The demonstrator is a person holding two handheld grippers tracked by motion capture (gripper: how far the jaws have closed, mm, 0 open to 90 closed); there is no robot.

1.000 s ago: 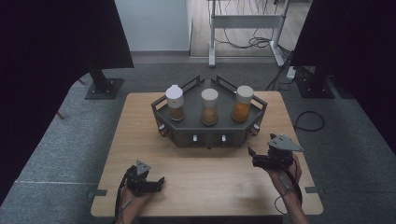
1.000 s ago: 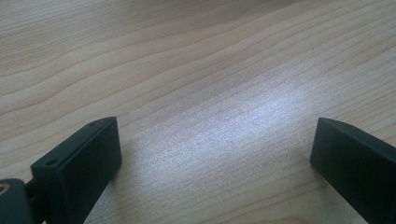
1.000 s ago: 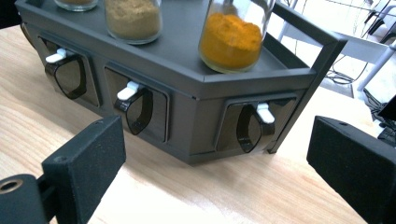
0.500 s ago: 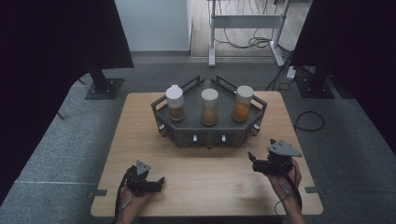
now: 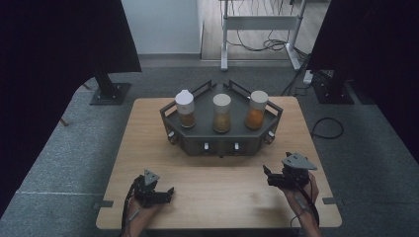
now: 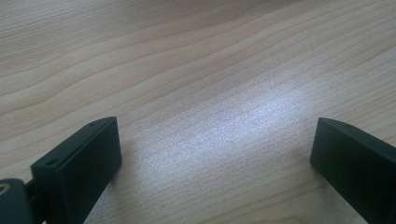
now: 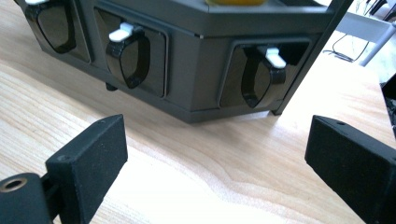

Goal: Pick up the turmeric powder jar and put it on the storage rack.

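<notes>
Since the earlier frames, my right gripper (image 5: 267,174) is drifting slightly toward the near edge of the table (image 5: 148,128) and turning its jaws toward the rack (image 5: 221,143); my left gripper (image 5: 169,192) is sitting where it was, near the near-left corner. I am keeping both sets of jaws wide with nothing between them; the left gripper view is looking at bare wood past its jaws.

I am reading the work as reaching for the rack, which is standing at the middle of the table toward its far edge. It is lying ahead and to the left of my right gripper, well apart from it, with its long axis running left to right across the table. The right hand is the nearer one. In the right gripper view I am facing the rack's front right corner, where a dark handle with a white tab (image 7: 261,74) is sitting straight ahead.

On the rack's top three jars are standing in a row: the left jar (image 5: 185,108) holding something brown, the middle jar (image 5: 222,113) tan, the right jar (image 5: 257,109) orange.
</notes>
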